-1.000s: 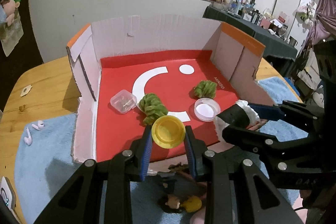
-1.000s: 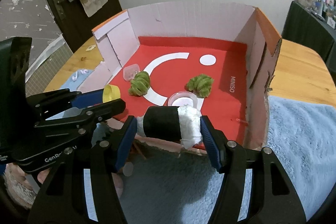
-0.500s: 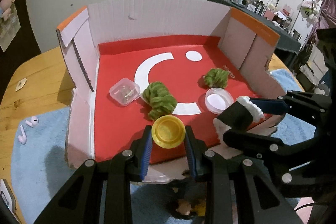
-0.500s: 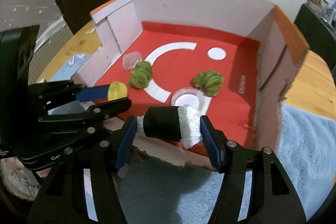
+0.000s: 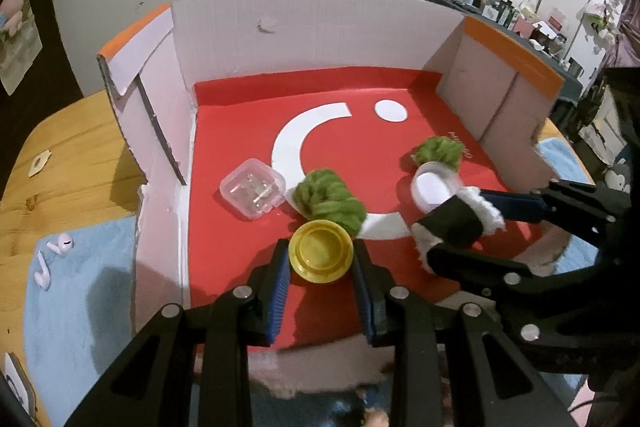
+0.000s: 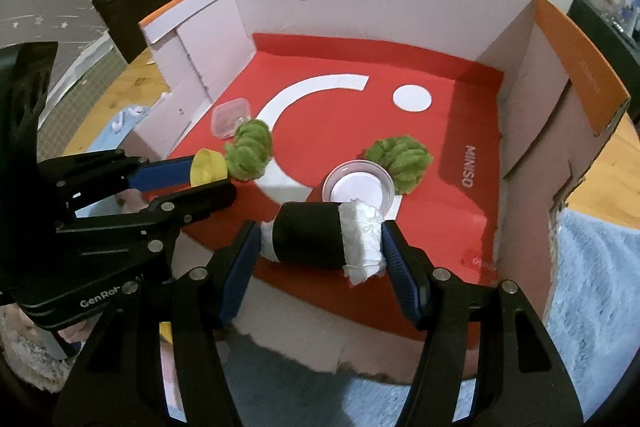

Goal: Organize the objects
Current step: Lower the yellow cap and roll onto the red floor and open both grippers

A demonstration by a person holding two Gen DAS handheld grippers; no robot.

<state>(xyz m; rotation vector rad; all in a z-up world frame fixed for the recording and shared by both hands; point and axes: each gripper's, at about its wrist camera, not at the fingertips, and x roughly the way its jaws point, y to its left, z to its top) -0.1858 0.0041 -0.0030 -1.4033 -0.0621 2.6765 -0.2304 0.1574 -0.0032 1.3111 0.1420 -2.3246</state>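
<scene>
My left gripper [image 5: 321, 281] is shut on a round yellow lid [image 5: 321, 254], held over the near part of the red floor of an open cardboard box [image 5: 304, 27]. The lid [image 6: 207, 167] also shows in the right wrist view. My right gripper [image 6: 320, 257] is shut on a black roll with white fluffy ends [image 6: 320, 241], just over the box's near edge; the same roll [image 5: 456, 221] appears at right in the left wrist view. Inside the box lie two green yarn bundles [image 5: 328, 199] [image 5: 440, 151], a clear square case [image 5: 252, 193] and a white round lid [image 5: 434, 187].
The box stands on a light blue towel [image 5: 76, 307] over a wooden table [image 5: 60, 155]. White earbuds [image 5: 52, 259] lie on the towel left of the box. Box walls rise on the left, back and right; the near side [image 6: 352, 351] is low and torn.
Both grippers have moved forward and down over the box's near edge, each still holding its object. The box contents now look closer and larger.
</scene>
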